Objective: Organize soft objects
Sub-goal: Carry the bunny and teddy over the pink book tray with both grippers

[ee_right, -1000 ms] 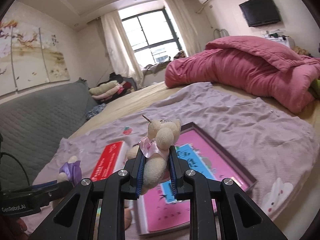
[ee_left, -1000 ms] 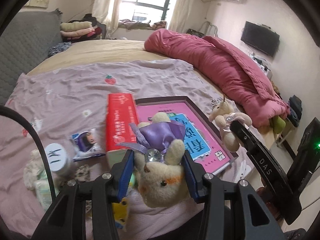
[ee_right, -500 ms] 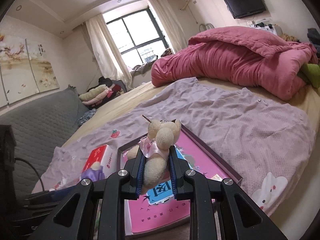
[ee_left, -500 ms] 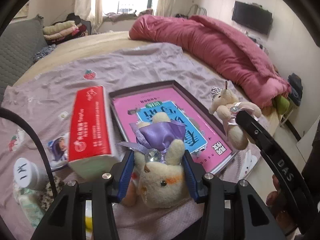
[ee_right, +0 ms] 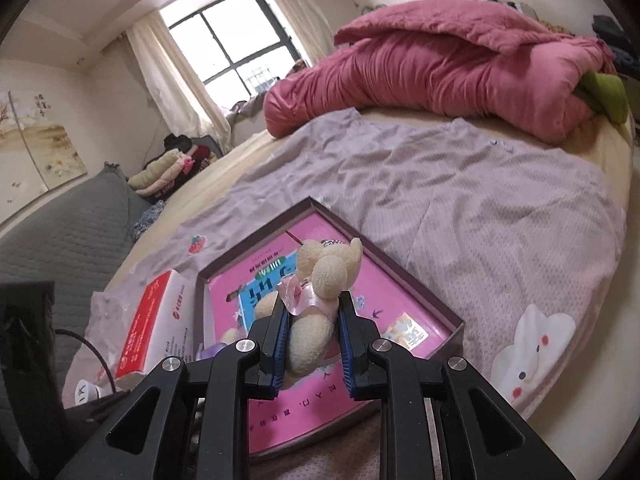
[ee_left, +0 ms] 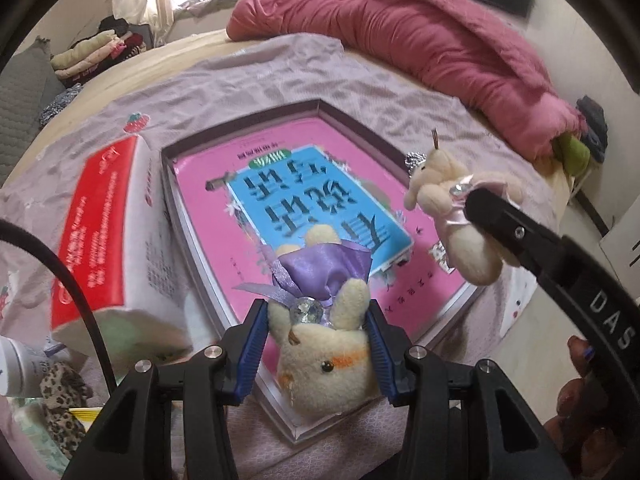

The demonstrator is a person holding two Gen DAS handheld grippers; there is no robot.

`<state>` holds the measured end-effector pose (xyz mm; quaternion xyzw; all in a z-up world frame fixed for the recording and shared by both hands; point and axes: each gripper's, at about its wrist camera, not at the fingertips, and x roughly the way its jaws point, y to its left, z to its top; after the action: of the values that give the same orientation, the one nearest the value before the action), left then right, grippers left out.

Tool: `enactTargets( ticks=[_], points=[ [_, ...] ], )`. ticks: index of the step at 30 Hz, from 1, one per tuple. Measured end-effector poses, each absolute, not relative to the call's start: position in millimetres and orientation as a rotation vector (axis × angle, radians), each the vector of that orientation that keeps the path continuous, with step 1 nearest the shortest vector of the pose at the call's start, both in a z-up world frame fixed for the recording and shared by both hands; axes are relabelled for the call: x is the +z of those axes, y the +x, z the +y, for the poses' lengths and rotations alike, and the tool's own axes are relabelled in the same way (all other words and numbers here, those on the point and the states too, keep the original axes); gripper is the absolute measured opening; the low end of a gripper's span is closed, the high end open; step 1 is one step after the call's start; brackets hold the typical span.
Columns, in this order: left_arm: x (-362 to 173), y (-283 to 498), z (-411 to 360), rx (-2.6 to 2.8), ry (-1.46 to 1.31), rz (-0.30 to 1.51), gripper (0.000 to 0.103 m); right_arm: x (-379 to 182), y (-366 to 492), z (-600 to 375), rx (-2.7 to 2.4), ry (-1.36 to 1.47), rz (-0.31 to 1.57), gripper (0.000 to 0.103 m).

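My left gripper is shut on a cream plush bunny with a purple satin bow and a gem, held over the near edge of the open box with a pink and blue book inside. My right gripper is shut on a cream plush bear with a pink ribbon, held above the same box. The bear also shows in the left wrist view, over the box's right side.
A red and white tissue pack lies left of the box on the lilac sheet. A white bottle and a leopard-print item lie at the near left. A pink duvet is heaped at the far right. The bed edge is close on the right.
Both grippers have moved forward and tilted down over the box, each still holding its plush toy. The box and tissue pack now look nearer.
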<state>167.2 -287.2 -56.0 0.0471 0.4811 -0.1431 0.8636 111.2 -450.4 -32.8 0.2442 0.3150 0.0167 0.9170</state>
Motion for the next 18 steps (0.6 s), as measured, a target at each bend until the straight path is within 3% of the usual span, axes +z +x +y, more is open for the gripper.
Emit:
enactTargets(
  ticks=[18],
  points=[
    [-77,171,-297,-0.293,0.117,1.042,0.048,-69,129,-464,-0.085,0.570,0.838,0.027]
  ],
)
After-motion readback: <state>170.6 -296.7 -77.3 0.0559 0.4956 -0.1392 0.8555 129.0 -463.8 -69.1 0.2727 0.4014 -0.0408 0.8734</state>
